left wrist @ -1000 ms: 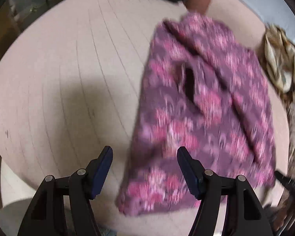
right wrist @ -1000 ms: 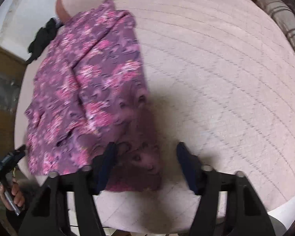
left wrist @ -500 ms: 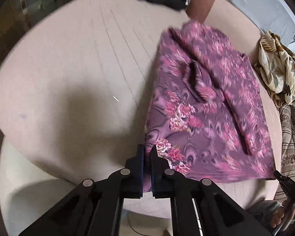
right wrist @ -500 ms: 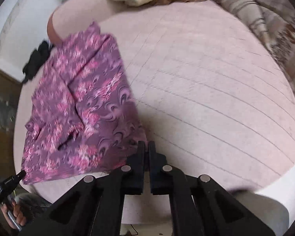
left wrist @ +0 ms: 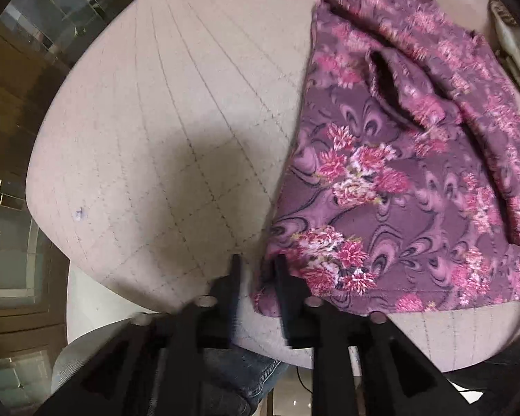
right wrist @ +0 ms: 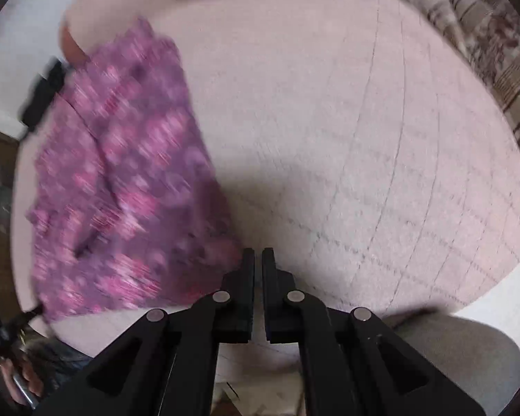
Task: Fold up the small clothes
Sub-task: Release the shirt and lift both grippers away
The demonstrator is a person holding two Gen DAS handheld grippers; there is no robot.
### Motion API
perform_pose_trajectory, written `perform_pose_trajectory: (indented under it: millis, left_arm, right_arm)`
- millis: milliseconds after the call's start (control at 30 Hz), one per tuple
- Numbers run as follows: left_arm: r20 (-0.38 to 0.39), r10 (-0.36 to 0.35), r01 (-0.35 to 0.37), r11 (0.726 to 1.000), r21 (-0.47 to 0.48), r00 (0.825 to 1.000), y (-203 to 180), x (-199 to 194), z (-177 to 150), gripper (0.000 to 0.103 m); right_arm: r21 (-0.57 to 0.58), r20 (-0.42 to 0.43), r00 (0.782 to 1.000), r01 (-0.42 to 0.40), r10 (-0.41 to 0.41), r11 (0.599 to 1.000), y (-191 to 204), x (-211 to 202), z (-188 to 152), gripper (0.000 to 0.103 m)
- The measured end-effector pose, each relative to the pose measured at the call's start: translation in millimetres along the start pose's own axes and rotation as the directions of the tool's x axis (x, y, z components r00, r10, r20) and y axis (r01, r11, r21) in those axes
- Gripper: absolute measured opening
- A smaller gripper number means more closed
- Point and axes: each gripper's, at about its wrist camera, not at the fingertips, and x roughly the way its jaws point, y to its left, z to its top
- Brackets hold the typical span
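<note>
- Half a second ago both grippers were clamped shut at the near corners of the purple floral garment (left wrist: 398, 180); a second ago both stood wide open over that near hem.
- Now the left gripper (left wrist: 254, 270) is opening: a clear gap shows between its jaws. The garment's near left corner lies against the right-hand finger, and whether any cloth sits in the gap cannot be told through the blur.
- The right gripper (right wrist: 254, 260) has also begun to part, though only a narrow slit shows. The garment's near right corner sits just beside its left finger; no cloth is seen in the slit.
- Judged from this, the corners have been gripped and let go, so the hem has likely been tugged straight and laid down; the next fold is not yet begun.
- The garment lies flat on the pink quilted cushion (left wrist: 163, 131), toward its right side in the left wrist view, with one fold running along its far right edge and its near hem close to the cushion's near rim.
- Both grippers point steeply down at the near edge of the cushion, one at each near corner.
- The right wrist view is smeared, which suggests that hand is in motion.
- Other cloths (right wrist: 485, 45) lie heaped at the far right.
</note>
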Motion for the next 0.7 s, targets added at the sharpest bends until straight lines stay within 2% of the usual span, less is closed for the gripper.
perform_pose_trajectory:
  millis: [33, 100, 167, 200, 300, 400, 467, 600, 700]
  left_arm:
    - [0.041, -0.009, 0.009, 1.000, -0.004, 0.999, 2, -11, -4, 0.034]
    - [0.123, -0.060, 0.059, 0.998, 0.011, 0.991, 0, -35, -9, 0.046]
    - [0.196, -0.089, 0.082, 0.996, 0.043, 0.977, -6, -59, -13, 0.067]
    - [0.240, -0.098, 0.087, 0.995, 0.054, 0.966, -11, -74, -13, 0.070]
    - [0.296, -0.143, 0.128, 0.989, 0.070, 0.944, -16, -100, 2, 0.079]
    - [0.326, -0.222, 0.204, 0.975, 0.090, 0.919, -28, -115, 36, 0.082]
    - [0.333, -0.236, 0.215, 0.972, 0.099, 0.913, -21, -126, 52, 0.083]
    - [0.370, -0.245, 0.231, 0.969, 0.083, 0.896, -38, -118, 108, 0.083]
    - [0.346, -0.247, 0.245, 0.968, 0.051, 0.905, -51, -96, 152, 0.085]
  right_arm:
    - [-0.017, 0.052, 0.998, -0.041, 0.041, 0.999, 3, -14, 0, 0.018]
    - [-0.075, 0.170, 0.979, -0.098, 0.110, 0.992, 13, -45, -3, 0.068]
    - [-0.126, 0.275, 0.948, -0.128, 0.159, 0.984, 26, -74, -3, 0.081]
    - [-0.148, 0.300, 0.933, -0.161, 0.199, 0.976, 31, -83, 2, 0.082]
    - [-0.189, 0.323, 0.890, -0.274, 0.323, 0.943, 48, -106, 19, 0.083]
    - [-0.233, 0.328, 0.862, -0.322, 0.386, 0.918, 72, -109, 45, 0.087]
    - [-0.238, 0.344, 0.844, -0.347, 0.412, 0.907, 81, -110, 57, 0.088]
    - [-0.271, 0.354, 0.847, -0.313, 0.397, 0.910, 101, -97, 102, 0.090]
    - [-0.316, 0.337, 0.864, -0.270, 0.374, 0.910, 120, -77, 136, 0.092]
